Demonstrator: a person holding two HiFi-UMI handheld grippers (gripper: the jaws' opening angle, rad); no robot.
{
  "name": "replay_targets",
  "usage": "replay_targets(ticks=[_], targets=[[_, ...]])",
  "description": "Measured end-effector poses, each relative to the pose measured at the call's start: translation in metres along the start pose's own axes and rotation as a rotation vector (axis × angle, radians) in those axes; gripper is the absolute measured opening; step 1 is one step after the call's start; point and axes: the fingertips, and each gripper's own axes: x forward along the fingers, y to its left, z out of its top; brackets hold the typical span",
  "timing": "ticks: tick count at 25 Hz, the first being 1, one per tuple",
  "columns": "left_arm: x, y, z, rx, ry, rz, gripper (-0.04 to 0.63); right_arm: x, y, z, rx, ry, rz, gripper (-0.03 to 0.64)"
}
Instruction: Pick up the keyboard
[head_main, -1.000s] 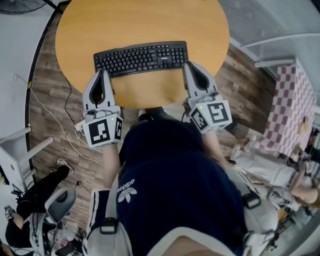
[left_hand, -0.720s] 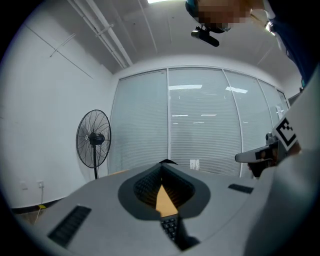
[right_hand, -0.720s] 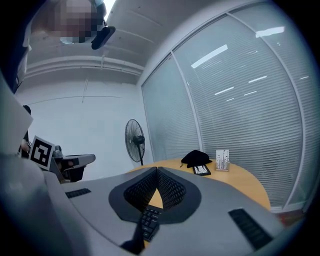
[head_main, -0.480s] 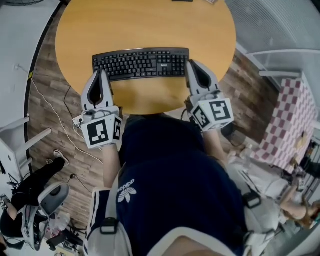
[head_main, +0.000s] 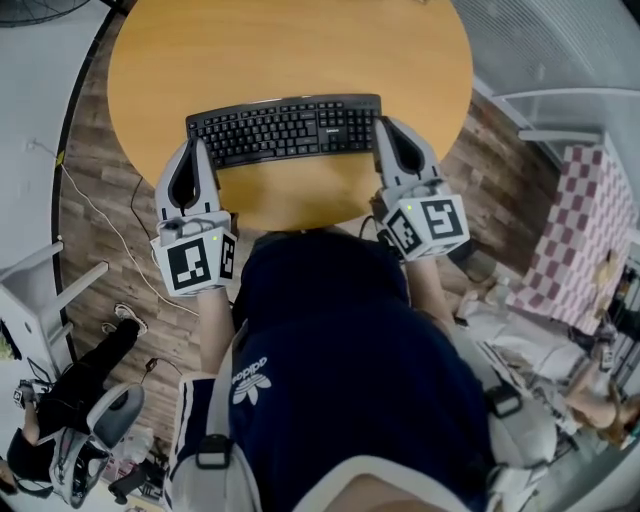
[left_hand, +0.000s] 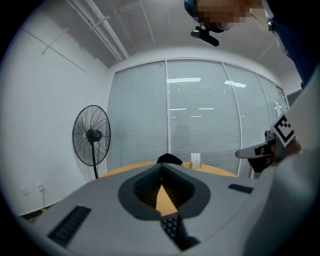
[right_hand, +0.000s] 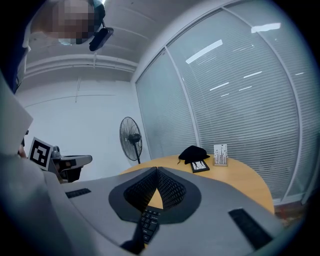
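A black keyboard lies across the near half of a round wooden table. My left gripper is shut, its tips at the keyboard's front left corner. My right gripper is also shut, with its tips against the keyboard's right end. In the left gripper view the closed jaws meet over the tabletop, and a few keys of the keyboard show beneath them. The right gripper view shows the same: joined jaws with keyboard keys below. Nothing is clamped between either pair.
A black cloth item, a small framed picture and a card stand sit at the table's far side. A pedestal fan stands beyond the table. A white cable trails on the wood floor at left.
Both grippers have drifted slightly outward along the keyboard's front, the left one to the left and the right one to the right. Both stay shut, and the keyboard still lies on the table.
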Motion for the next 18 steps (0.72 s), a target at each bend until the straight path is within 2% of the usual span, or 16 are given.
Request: replay_targets(ticks=[8,18], targets=[[0.004,0.013,0.0,0.009,-0.006,-0.042,0.003,0.005,0.009,0.0,0.001,-0.015,-0.048,0.003],[0.012,0.042,-0.01,-0.004,0.019,-0.043,0.003,0.018,0.013,0.002,-0.003,-0.016,-0.065,0.003]])
